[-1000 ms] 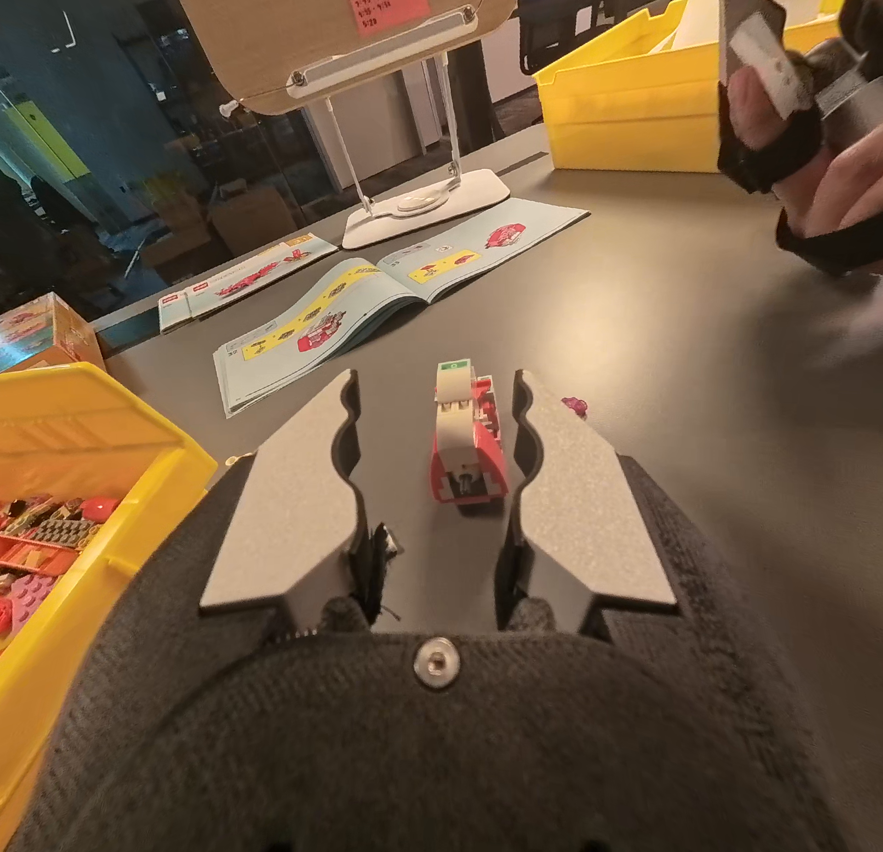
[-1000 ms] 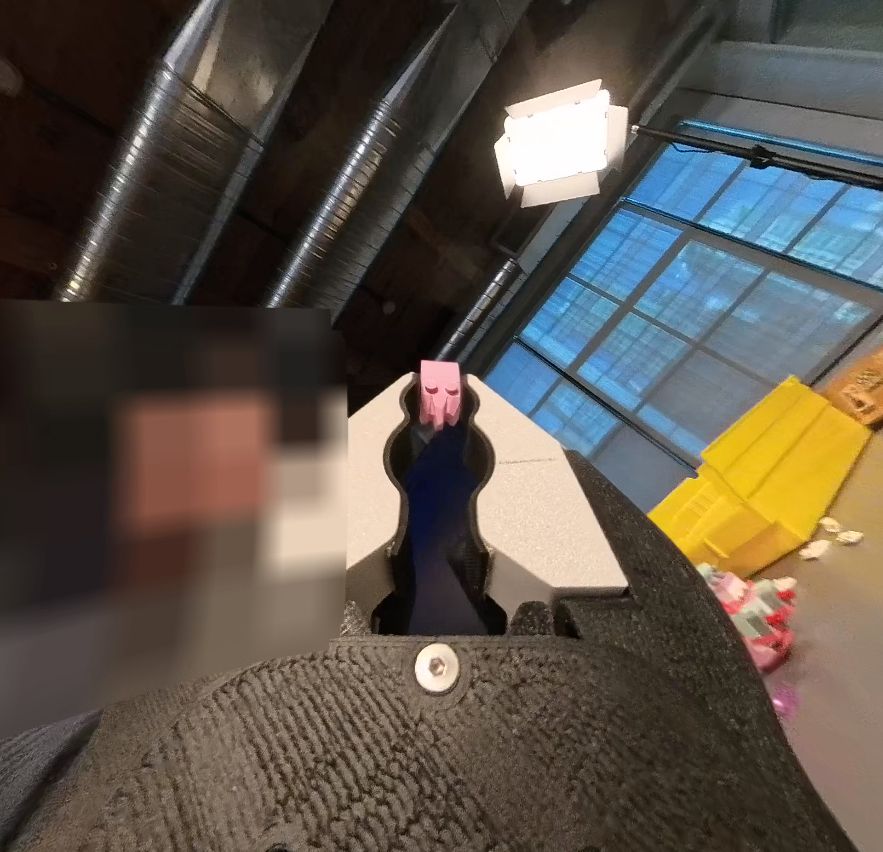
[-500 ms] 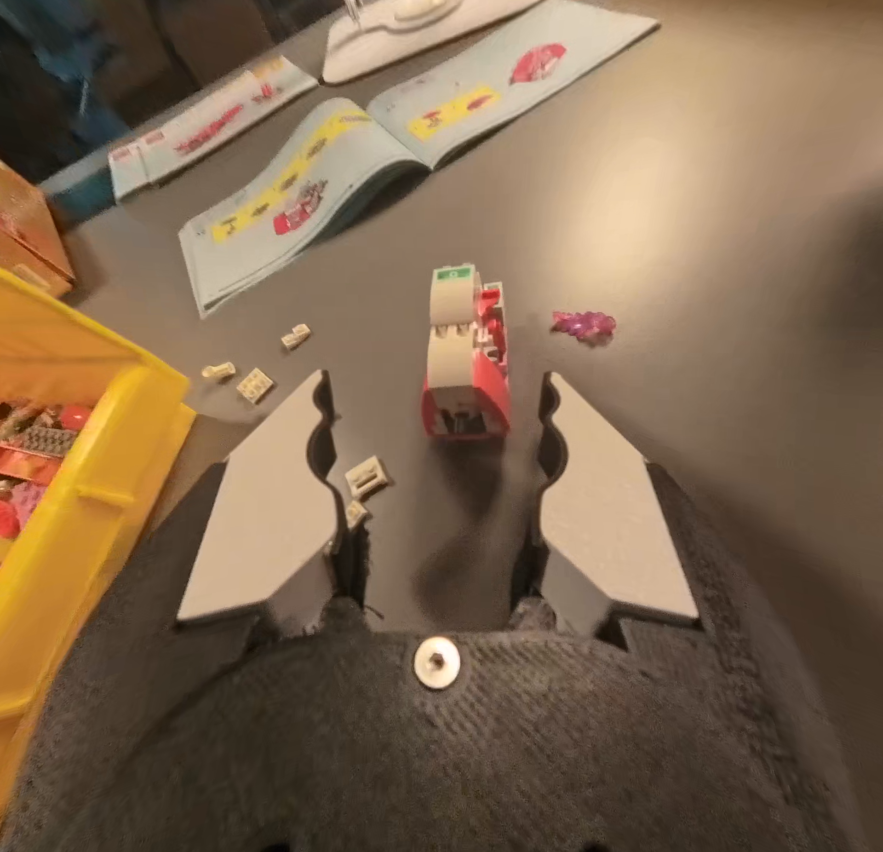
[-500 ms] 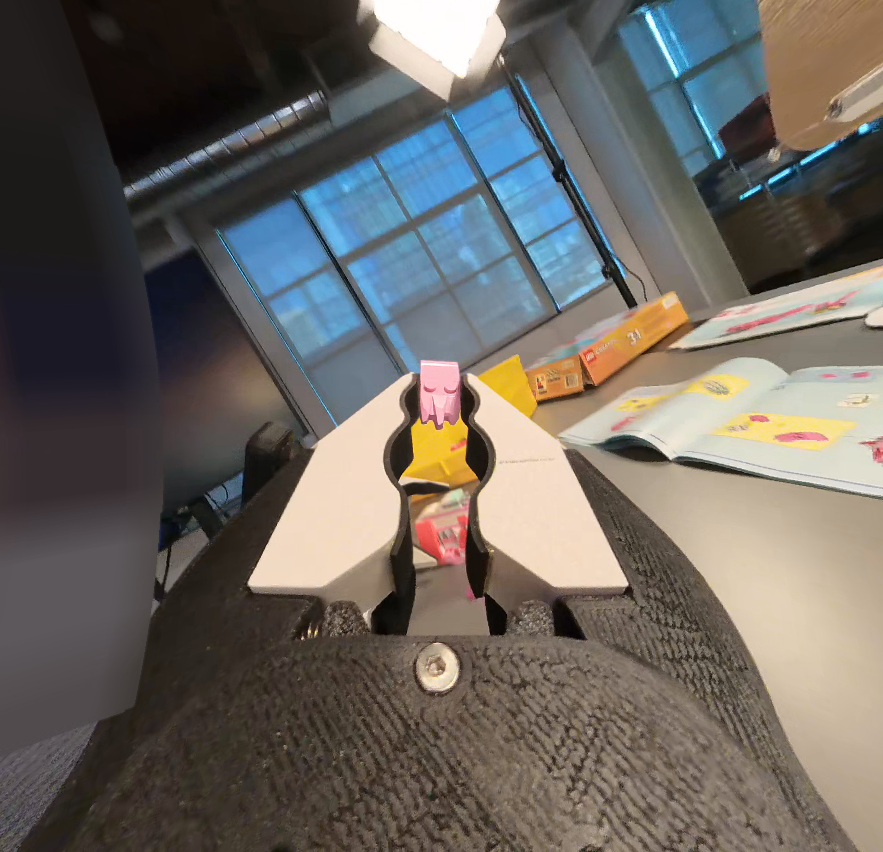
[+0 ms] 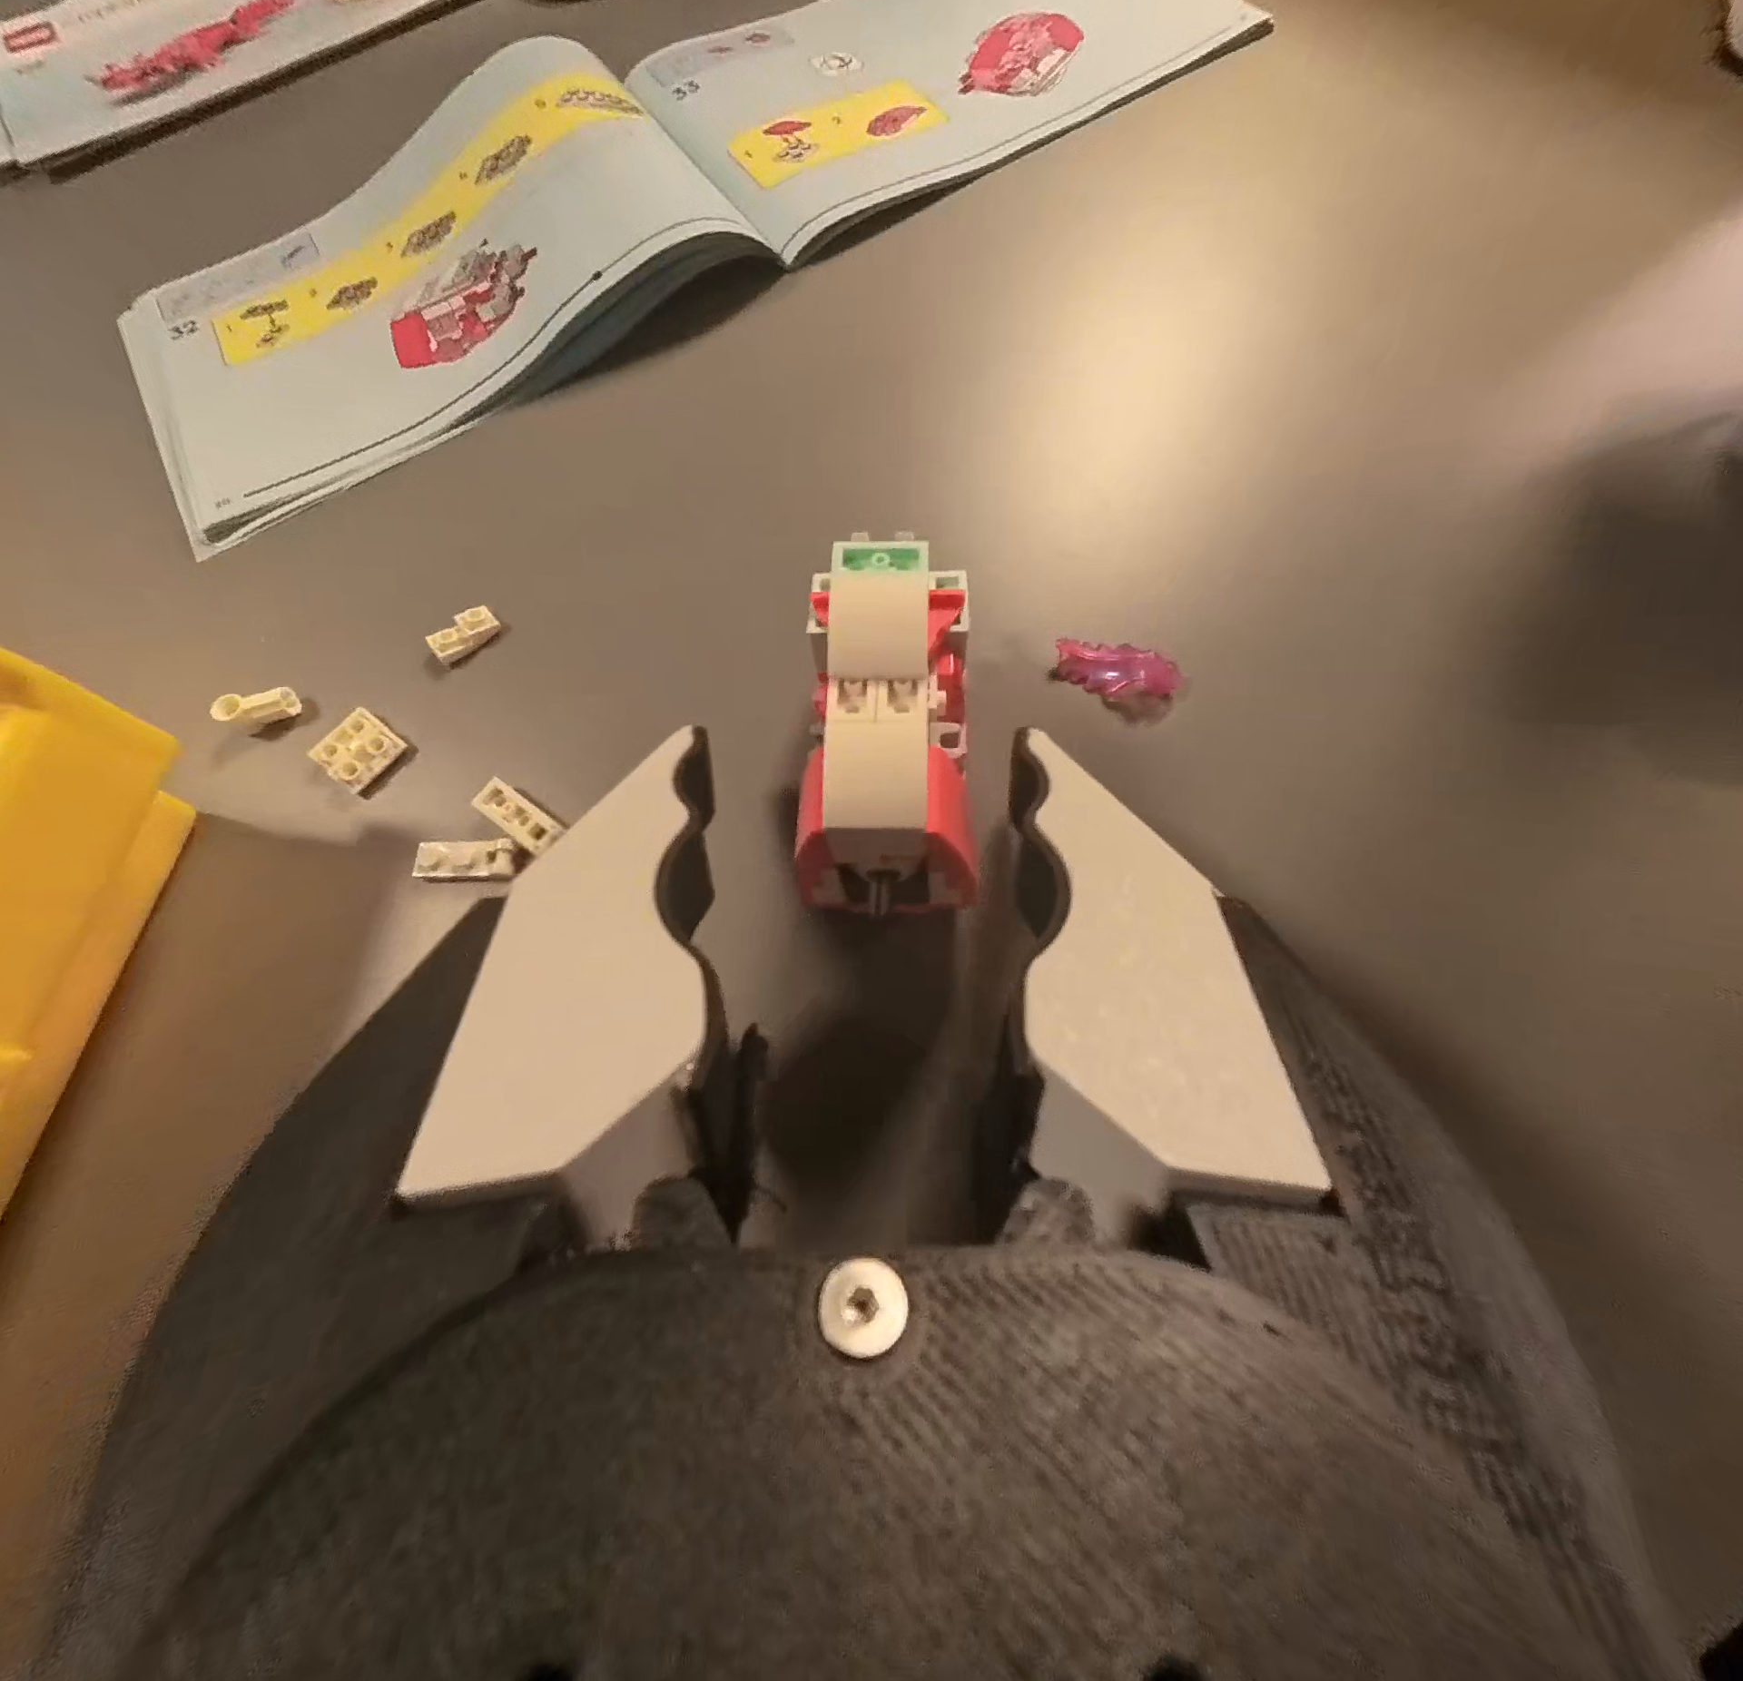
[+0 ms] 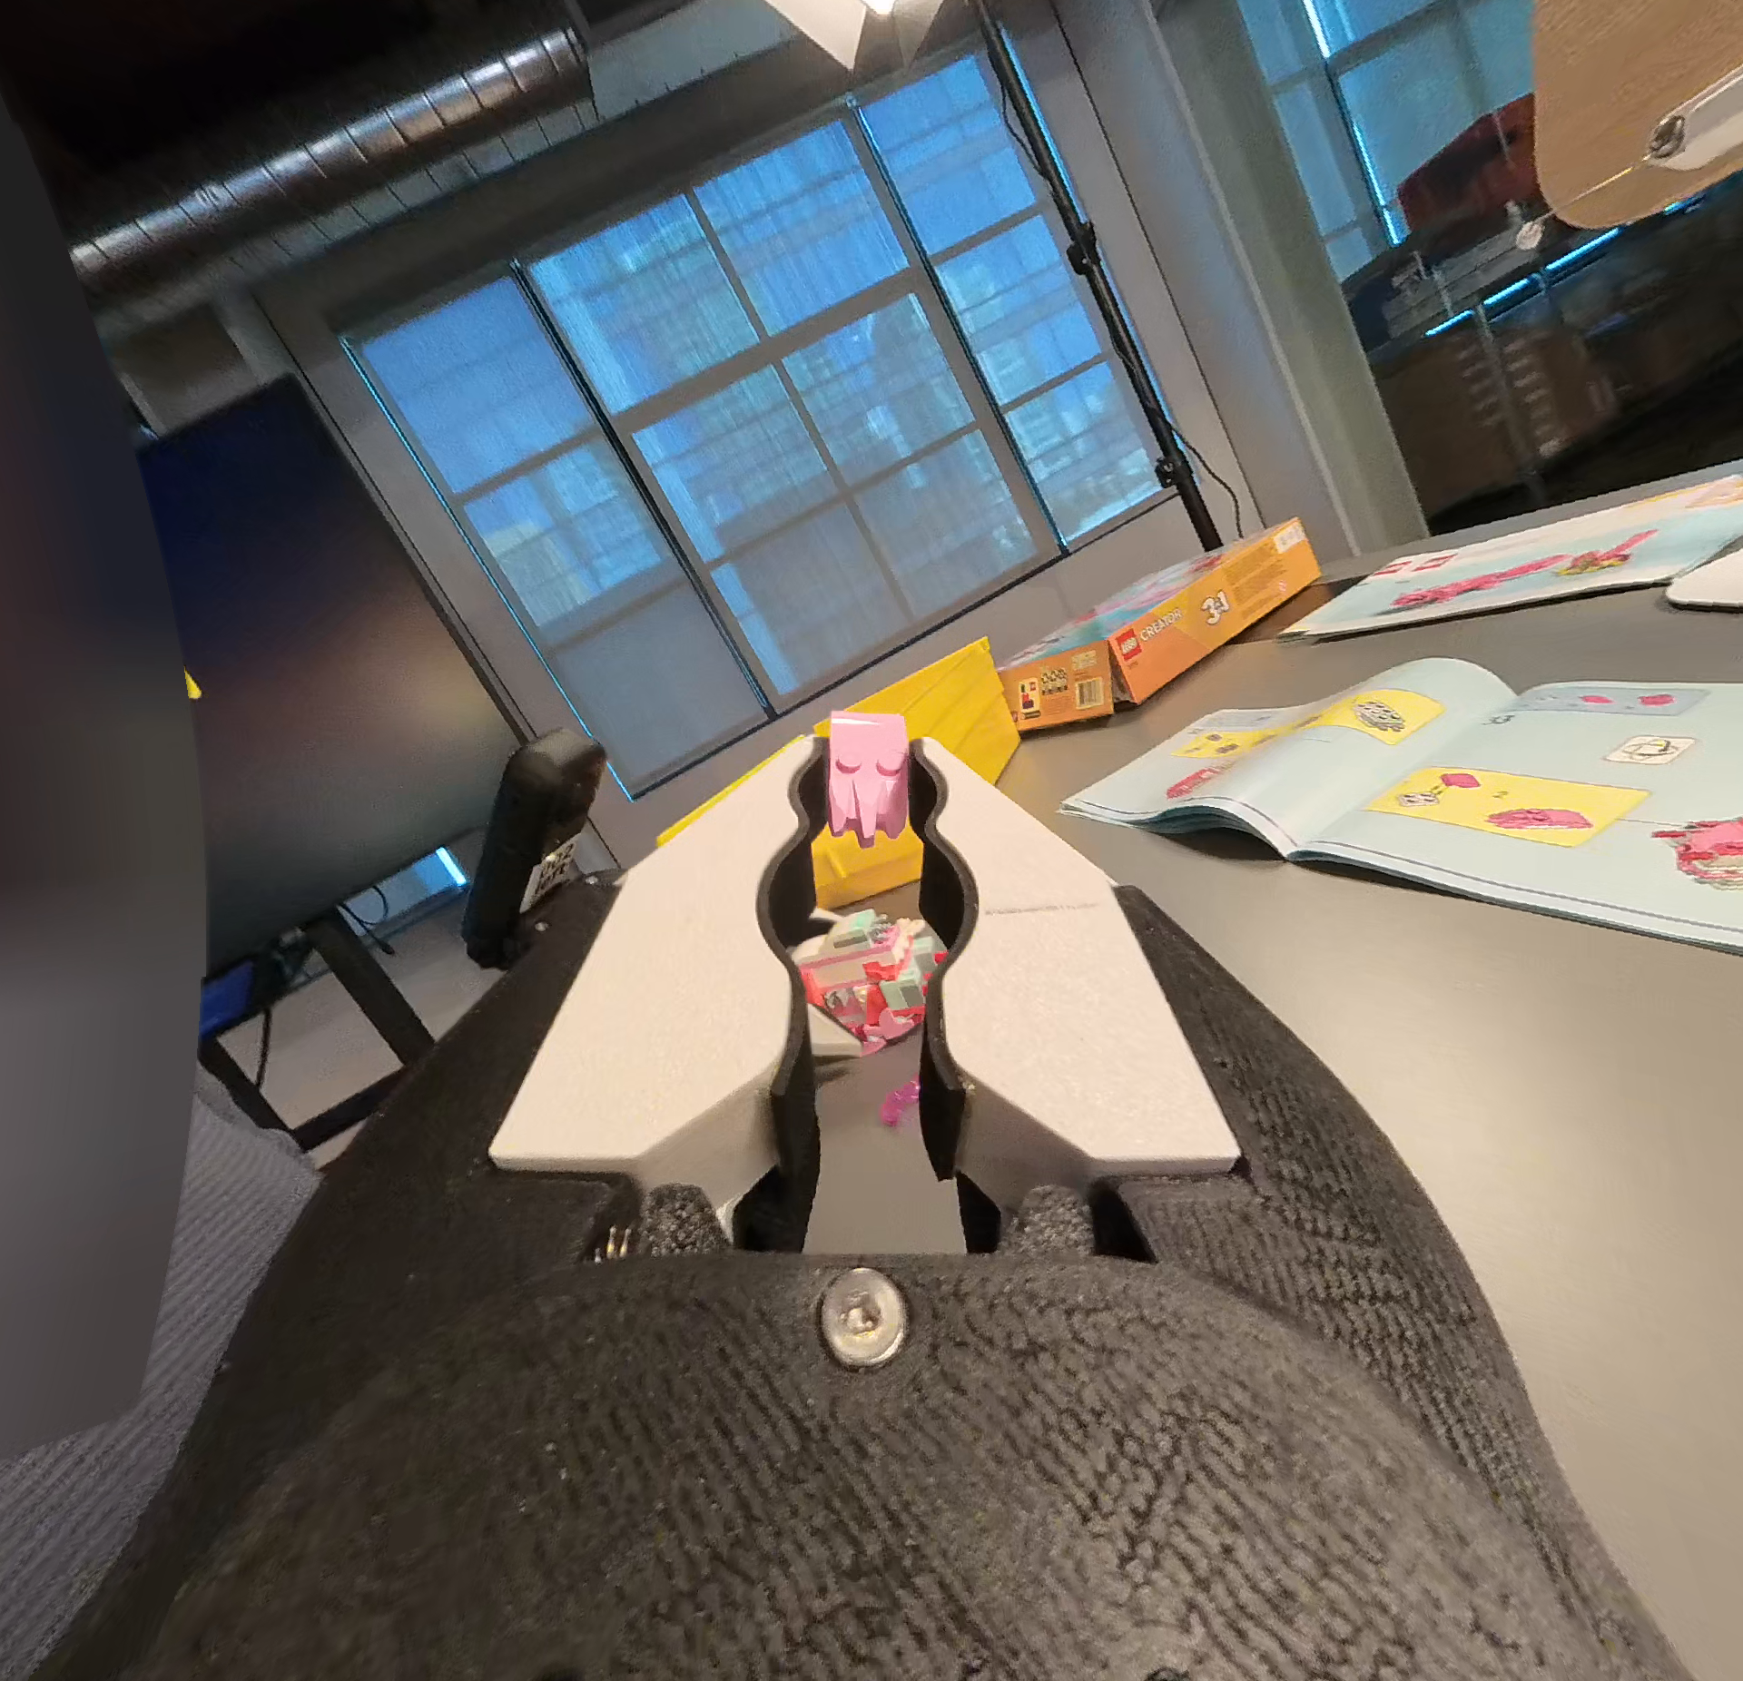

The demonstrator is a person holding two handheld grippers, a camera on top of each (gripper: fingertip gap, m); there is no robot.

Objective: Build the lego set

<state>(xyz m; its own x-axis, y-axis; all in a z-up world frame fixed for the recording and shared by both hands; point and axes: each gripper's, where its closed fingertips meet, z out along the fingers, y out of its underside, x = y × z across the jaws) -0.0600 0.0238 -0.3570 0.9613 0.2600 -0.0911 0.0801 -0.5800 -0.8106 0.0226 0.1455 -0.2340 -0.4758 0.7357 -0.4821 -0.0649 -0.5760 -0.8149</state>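
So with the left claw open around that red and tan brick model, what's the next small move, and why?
Probably ease the left claw a little farther forward, then close. Its fingers flank only the near end of the red and tan brick model with gaps on both sides, while the right claw already pinches a pink brick.
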